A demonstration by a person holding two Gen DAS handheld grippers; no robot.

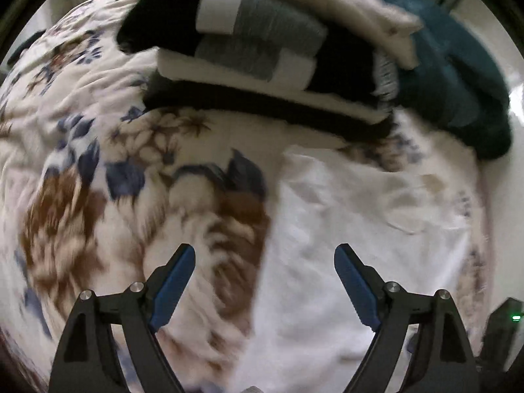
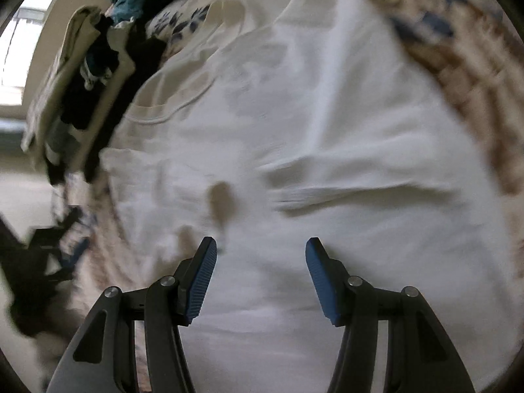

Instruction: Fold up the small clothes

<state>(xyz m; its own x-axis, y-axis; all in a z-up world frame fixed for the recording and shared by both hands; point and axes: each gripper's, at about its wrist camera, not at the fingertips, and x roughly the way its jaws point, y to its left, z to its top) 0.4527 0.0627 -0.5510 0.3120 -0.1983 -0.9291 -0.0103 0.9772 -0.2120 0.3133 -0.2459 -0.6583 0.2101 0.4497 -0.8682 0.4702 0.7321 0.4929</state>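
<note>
the left gripper (image 1: 264,281) is hanging over the bed with its jaws spread wide and nothing between them, above the line where the floral bedspread (image 1: 75,170) is meeting the white garment (image 1: 360,229). the right gripper (image 2: 261,278) is likewise standing apart and empty, low over the middle of the same garment (image 2: 327,114), which is lying spread on the bedspread with a long ridge running across it.

judging from this, the step in hand is taking hold of an edge for a fold. it is going to go best if each tool is pinching a single hem rather than bunched layers, and if both are lifting evenly so the ridge is smoothing out instead of being trapped.

the garment is looking like thin, soft cotton, limp and creasing easily, with a stitched curved seam near its far end. the bedspread is wrinkling softly, printed in brown and navy. beyond, a stack of folded clothes (image 1: 262,52) is sitting in flat, thicker slabs of black, grey and cream, with a fuzzy teal towel (image 1: 458,75) beside it.
</note>
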